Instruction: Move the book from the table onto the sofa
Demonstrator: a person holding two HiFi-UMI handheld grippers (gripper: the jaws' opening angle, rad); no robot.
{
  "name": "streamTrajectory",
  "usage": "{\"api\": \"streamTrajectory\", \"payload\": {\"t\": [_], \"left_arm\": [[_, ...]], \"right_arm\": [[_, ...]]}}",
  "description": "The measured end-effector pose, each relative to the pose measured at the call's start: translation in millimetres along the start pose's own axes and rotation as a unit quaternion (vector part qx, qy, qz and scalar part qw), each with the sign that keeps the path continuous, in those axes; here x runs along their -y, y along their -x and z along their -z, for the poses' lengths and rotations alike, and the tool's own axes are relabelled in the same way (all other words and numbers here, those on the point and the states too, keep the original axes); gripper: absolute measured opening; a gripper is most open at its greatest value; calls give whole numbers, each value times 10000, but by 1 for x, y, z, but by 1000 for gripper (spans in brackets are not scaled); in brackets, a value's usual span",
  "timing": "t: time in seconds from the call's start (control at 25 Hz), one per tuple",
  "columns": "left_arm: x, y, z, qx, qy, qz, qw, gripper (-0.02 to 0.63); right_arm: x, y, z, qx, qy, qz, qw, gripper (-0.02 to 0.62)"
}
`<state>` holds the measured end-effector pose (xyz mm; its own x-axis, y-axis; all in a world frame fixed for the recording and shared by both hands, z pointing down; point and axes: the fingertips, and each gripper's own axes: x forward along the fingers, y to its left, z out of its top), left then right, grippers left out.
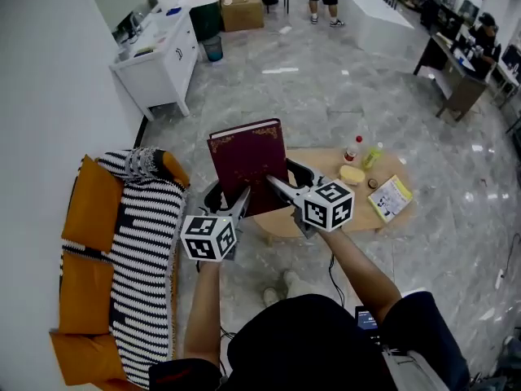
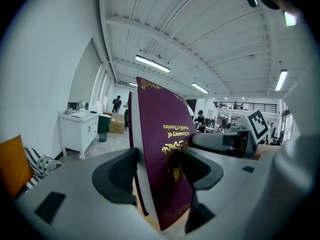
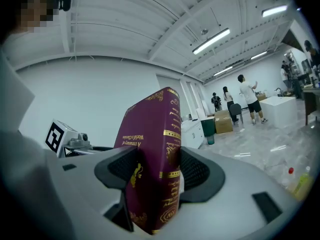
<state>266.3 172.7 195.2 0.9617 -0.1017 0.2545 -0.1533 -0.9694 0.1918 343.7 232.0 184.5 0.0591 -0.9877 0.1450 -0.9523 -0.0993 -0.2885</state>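
The book point(image 1: 248, 163) is being held upright, clamped by both the left tool point(image 1: 231, 204) and the right tool point(image 1: 282, 184), with the sofa point(image 1: 138, 243) lying to its left, nearer the left tool.

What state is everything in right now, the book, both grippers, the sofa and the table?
book: closed, upright, held clear of the table.
left gripper: shut on the book.
right gripper: shut on the book too.
sofa: no book on it yet.
table: bottles and a yellow booklet on it.
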Motion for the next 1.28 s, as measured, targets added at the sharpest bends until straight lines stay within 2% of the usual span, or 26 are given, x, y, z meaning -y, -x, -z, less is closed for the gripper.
{"api": "streamTrajectory", "payload": {"t": [0.32,0.56,0.68,0.84,1.28], "left_arm": [[-52,35,-20,297,168,-941,9950,290],[-58,57,-19,447,275,-1687,9843,290],[-60,74,-15,542,330,-2059,9765,290],[-64,109,-5,641,443,-2663,9607,290],[-77,172,8,819,645,-3470,9320,290]], "right_arm": [[-37,-62,-17,-136,200,-985,9948,276],[-54,-77,-15,-276,199,-1740,9842,276],[-70,-83,-11,-364,277,-2113,9763,276],[-104,-92,-1,-535,337,-2700,9608,276],[-168,-109,14,-755,467,-3516,9319,276]]}}
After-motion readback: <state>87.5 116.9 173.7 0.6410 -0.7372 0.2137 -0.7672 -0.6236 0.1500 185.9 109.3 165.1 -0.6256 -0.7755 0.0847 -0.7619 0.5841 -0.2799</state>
